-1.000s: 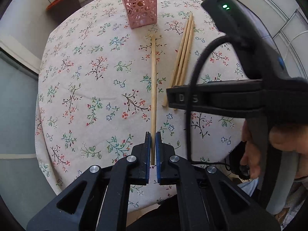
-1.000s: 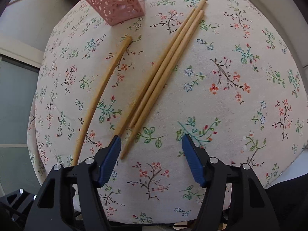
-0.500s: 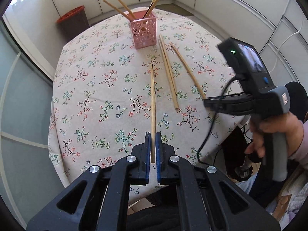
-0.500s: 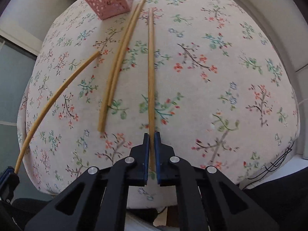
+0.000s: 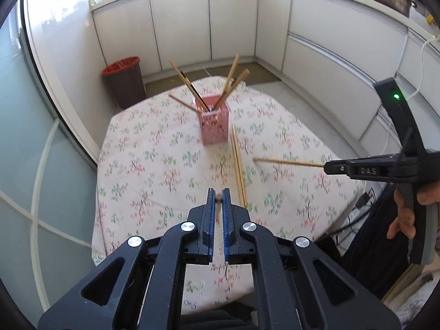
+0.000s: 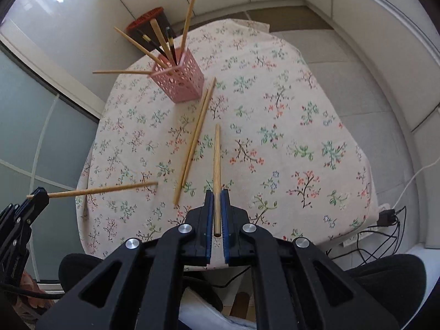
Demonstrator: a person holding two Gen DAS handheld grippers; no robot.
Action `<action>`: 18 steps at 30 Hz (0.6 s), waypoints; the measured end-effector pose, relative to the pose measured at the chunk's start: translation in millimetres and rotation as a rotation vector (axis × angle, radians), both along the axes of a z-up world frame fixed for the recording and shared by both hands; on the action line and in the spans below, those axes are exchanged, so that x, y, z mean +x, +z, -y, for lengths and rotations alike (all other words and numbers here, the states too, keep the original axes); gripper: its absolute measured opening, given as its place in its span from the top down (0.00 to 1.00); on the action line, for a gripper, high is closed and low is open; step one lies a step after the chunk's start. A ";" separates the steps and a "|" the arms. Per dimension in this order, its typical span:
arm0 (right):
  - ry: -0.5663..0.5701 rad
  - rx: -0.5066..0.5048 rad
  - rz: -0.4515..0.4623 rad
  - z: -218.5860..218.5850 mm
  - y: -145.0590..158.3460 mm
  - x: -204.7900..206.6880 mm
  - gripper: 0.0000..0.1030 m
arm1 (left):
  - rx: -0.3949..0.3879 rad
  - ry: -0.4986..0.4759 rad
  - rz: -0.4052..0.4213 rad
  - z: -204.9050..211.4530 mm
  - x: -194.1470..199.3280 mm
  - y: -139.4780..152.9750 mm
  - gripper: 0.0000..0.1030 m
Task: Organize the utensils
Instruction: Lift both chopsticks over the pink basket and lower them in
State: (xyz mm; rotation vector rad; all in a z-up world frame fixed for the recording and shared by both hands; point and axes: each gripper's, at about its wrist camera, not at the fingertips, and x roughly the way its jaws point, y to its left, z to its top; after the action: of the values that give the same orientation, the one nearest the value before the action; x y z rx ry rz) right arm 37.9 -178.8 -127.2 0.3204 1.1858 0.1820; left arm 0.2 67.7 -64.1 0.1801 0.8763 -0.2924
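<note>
A pink perforated holder (image 5: 215, 122) (image 6: 178, 82) stands at the far side of the floral tablecloth (image 5: 154, 159) with several chopsticks leaning in it. Two wooden chopsticks (image 5: 238, 162) (image 6: 196, 137) lie side by side just in front of it. My left gripper (image 5: 218, 191) is shut on one chopstick (image 6: 104, 189), held in the air and seen end-on in its own view. My right gripper (image 6: 217, 192) is shut on another chopstick (image 6: 217, 159) (image 5: 288, 162), also lifted above the cloth and pointing toward the holder.
A dark bin with a red rim (image 5: 123, 79) stands on the floor behind the table. White cabinets line the back and right walls. Frosted glass panels are on the left. Cables and a plug (image 6: 385, 217) lie on the floor at the right. A person's hand (image 5: 407, 211) holds the right gripper.
My right gripper closed on one of the three chopsticks lying together and lifted it. My left gripper rose with its chopstick, which no longer rests on the cloth. Both views now look from higher up.
</note>
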 end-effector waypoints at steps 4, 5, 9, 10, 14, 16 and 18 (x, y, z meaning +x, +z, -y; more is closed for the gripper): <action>0.012 -0.030 0.065 3.5 19.5 13.3 0.95 | -0.028 0.023 0.039 2.0 13.5 14.8 0.96; 0.015 -0.035 0.082 5.0 24.4 15.4 0.95 | -0.035 0.026 0.047 2.2 15.3 17.5 0.96; 0.037 -0.034 0.137 7.9 43.5 24.4 0.95 | -0.076 0.031 0.072 1.2 23.8 33.0 0.96; 0.045 -0.030 0.152 7.8 49.7 26.0 0.95 | -0.084 0.028 0.079 1.2 25.7 36.8 0.96; 0.068 -0.013 0.232 8.1 82.1 31.8 0.95 | -0.120 0.022 0.122 3.9 37.8 60.5 0.96; 0.076 -0.004 0.269 8.5 99.4 36.3 0.95 | -0.137 0.024 0.142 6.1 48.1 73.7 0.96; 0.084 0.003 0.305 9.1 119.2 41.5 0.95 | -0.149 0.032 0.164 8.7 58.8 87.1 0.96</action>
State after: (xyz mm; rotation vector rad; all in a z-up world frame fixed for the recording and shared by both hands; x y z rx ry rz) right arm 79.4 -187.9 -8.0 0.2359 0.8973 0.2954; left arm 59.0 59.0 23.0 0.0502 0.6919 -0.3071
